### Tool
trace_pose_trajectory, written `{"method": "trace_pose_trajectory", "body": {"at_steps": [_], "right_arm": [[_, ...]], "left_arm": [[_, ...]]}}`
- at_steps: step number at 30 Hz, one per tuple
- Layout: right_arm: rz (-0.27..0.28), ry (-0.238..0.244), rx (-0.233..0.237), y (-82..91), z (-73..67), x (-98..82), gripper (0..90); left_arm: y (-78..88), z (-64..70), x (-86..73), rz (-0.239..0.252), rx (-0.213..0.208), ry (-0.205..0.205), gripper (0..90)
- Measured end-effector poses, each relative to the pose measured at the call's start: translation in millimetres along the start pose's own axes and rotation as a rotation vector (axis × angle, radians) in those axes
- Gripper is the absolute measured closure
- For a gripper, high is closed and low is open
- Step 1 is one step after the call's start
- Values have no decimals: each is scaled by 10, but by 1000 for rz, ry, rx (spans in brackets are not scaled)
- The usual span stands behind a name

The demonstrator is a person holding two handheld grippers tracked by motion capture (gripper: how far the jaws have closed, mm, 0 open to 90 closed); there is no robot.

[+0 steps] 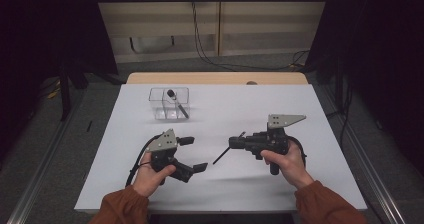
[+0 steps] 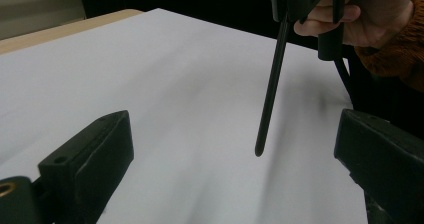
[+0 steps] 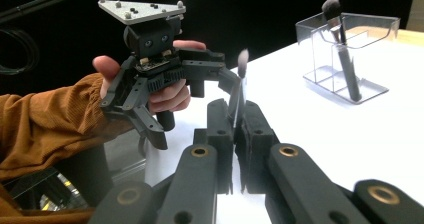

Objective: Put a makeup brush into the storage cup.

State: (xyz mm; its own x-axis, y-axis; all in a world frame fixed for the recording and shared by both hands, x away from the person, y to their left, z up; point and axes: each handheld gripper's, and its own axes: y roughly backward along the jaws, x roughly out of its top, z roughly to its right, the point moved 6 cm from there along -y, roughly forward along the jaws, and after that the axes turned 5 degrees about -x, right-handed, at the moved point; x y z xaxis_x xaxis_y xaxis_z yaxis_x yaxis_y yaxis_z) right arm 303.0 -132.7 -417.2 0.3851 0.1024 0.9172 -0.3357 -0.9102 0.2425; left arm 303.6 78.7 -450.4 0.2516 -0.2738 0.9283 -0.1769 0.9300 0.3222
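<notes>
Two grippers, two brushes [image 1: 227, 149], one holder [image 1: 169, 104]

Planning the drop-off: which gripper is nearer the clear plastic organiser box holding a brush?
Left. The left gripper sits just in front of the clear plastic organiser box; the right gripper is farther off, to its right.

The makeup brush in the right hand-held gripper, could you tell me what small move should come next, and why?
Probably carry the brush toward the clear organizer at the far left. The right hand-held gripper is shut on it near the bristles, handle slanting down above the table, while the left hand-held gripper stands open and apart from it. Another brush already sits in the organizer, suggesting this one belongs there too.
</notes>
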Motion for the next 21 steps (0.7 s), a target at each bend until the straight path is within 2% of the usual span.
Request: {"method": "trace_pose_trajectory", "body": {"at_steps": [5, 11, 13, 21], "right_arm": [[-21, -4, -1, 6, -6, 33, 857], [-72, 0, 10, -19, -10, 78, 857], [-105, 11, 9, -48, -18, 68, 856], [-164, 27, 5, -94, -19, 99, 857]], "left_arm": [[-9, -8, 9, 1, -1, 5, 26], [-49, -24, 26, 3, 29, -1, 26], [-62, -18, 28, 2, 28, 3, 26], [-82, -9, 35, 0, 30, -4, 27]]}}
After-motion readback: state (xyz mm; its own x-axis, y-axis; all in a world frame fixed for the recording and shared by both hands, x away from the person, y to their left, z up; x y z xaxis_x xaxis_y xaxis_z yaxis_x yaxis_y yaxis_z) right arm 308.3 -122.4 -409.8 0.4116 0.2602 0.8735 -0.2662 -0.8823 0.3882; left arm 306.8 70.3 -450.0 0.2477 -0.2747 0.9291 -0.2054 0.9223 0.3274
